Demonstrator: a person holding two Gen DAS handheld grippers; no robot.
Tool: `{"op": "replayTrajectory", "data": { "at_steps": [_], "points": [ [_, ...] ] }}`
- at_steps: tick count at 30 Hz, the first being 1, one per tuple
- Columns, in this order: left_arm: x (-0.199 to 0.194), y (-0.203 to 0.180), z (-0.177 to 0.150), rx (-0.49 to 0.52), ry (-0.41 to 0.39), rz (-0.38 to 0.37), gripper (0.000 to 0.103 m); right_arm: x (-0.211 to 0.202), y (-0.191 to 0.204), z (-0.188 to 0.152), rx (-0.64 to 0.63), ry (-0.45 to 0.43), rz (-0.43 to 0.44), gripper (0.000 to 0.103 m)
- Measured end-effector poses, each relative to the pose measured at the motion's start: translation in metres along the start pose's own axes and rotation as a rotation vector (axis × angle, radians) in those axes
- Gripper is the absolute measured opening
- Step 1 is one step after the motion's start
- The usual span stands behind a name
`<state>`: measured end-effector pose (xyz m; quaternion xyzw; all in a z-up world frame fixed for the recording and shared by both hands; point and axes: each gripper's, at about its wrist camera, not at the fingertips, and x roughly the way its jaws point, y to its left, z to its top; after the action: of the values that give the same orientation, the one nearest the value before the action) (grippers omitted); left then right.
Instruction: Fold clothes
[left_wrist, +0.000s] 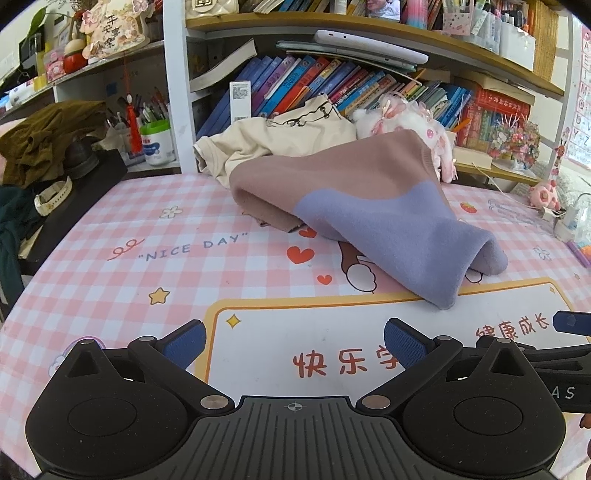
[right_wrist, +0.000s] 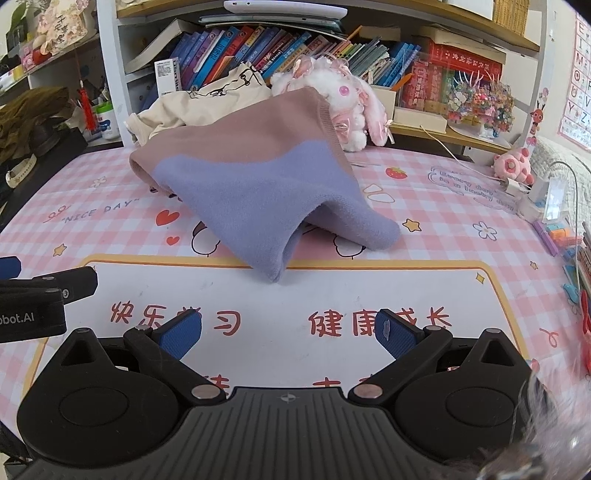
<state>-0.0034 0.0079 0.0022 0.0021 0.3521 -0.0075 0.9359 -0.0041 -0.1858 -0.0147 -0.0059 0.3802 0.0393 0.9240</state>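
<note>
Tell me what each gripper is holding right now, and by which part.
Nothing is held. The left gripper and the right gripper are both open over the desk mat, short of the brown and purple sweater.

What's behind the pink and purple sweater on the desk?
Behind the sweater lie a cream garment and a white plush rabbit, then the shelved books. The sweater hides their lower parts.

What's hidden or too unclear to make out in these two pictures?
- Cream garment: both views, lower part hidden behind the brown and purple sweater.
- Sweater's sleeves and neckline: tucked inside its own folds.
- Mat lettering: both views, partly covered by gripper jaws.
- Book titles: too small.
- Right view, bottom right corner: blurred fuzzy object.
</note>
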Motion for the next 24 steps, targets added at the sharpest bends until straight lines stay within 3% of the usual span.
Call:
{"op": "replayTrajectory", "data": {
  "at_steps": [11,18,24],
  "points": [
    [-0.002,0.011,0.000,0.001,-0.013,-0.024,0.103,-0.006,0.012,0.000,-0.012,-0.009,-0.039,0.101],
    [-0.007,0.016,-0.006,0.052,-0.054,-0.048,0.103,-0.011,0.019,-0.005,0.019,-0.007,-0.007,0.101],
    [0.001,0.020,-0.002,0.051,-0.036,-0.062,0.103,-0.014,0.021,-0.006,0.023,-0.015,-0.004,0.101]
  ]
}}
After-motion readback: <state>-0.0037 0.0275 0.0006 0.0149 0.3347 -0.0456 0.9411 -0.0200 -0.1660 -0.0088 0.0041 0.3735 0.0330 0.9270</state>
